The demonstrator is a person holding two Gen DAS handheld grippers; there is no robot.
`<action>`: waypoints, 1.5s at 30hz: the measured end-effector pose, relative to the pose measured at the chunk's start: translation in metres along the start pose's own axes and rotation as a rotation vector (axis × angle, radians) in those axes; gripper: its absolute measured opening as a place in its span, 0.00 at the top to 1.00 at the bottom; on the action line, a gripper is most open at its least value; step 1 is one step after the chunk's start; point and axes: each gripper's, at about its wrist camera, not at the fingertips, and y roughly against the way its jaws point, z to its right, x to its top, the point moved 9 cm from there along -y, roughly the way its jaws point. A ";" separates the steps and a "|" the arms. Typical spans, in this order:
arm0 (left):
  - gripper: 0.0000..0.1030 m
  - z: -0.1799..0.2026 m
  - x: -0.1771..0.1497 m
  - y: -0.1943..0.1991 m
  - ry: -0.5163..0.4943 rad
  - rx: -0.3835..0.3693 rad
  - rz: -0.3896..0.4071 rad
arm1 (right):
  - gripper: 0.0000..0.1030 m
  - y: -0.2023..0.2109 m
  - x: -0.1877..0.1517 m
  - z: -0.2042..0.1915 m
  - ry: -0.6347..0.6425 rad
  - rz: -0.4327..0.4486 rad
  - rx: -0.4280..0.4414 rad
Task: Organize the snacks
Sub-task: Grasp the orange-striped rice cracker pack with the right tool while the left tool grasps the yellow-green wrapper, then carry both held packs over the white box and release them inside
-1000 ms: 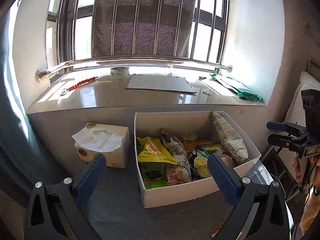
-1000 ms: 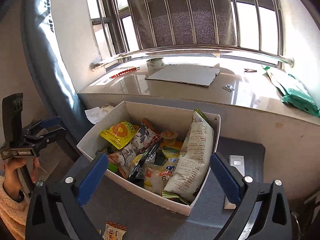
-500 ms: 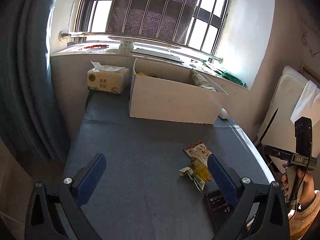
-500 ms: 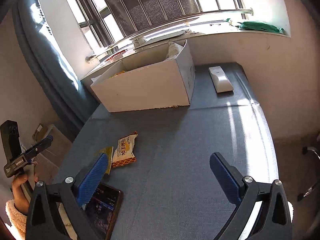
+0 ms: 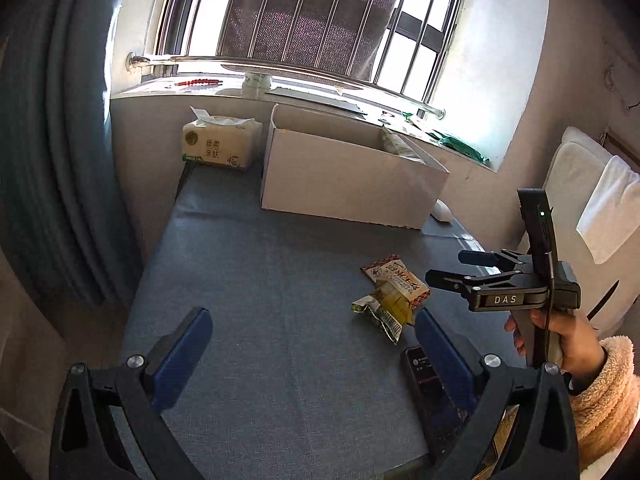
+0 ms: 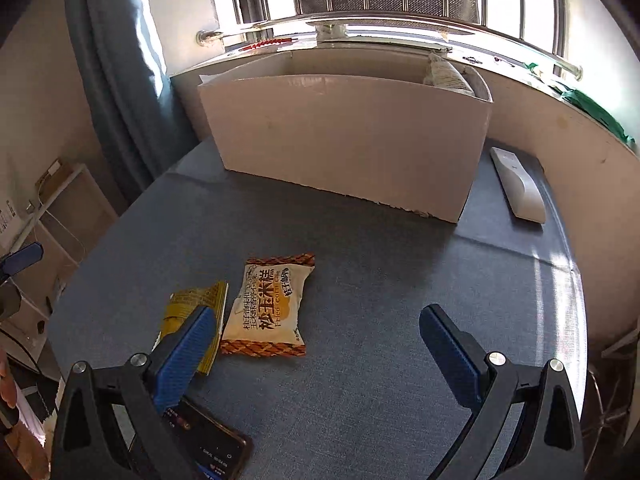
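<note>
Black-framed right tool (image 5: 460,270) marked "DAS", blue pads, silver screws; fluffy cream sleeve (image 5: 604,404) over bare hand (image 5: 560,336).

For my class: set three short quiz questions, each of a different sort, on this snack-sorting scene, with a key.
1. True or false: the right tongs are shut on the white snack packet.
2. Multiple choice: the white remote lies (A) inside the cardboard box, (B) on the blue tabletop beside the box, (C) on the windowsill.
3. Fill in: beside the white snack packet lies a ____ coloured packet.

Key: 1 false, both the right tongs and the left tongs are open and empty. 2 B. 3 yellow.
</note>
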 end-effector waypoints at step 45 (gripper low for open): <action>0.55 0.070 -0.006 -0.128 -0.370 -0.173 -0.263 | 0.51 0.064 -0.057 0.077 -0.335 0.076 0.149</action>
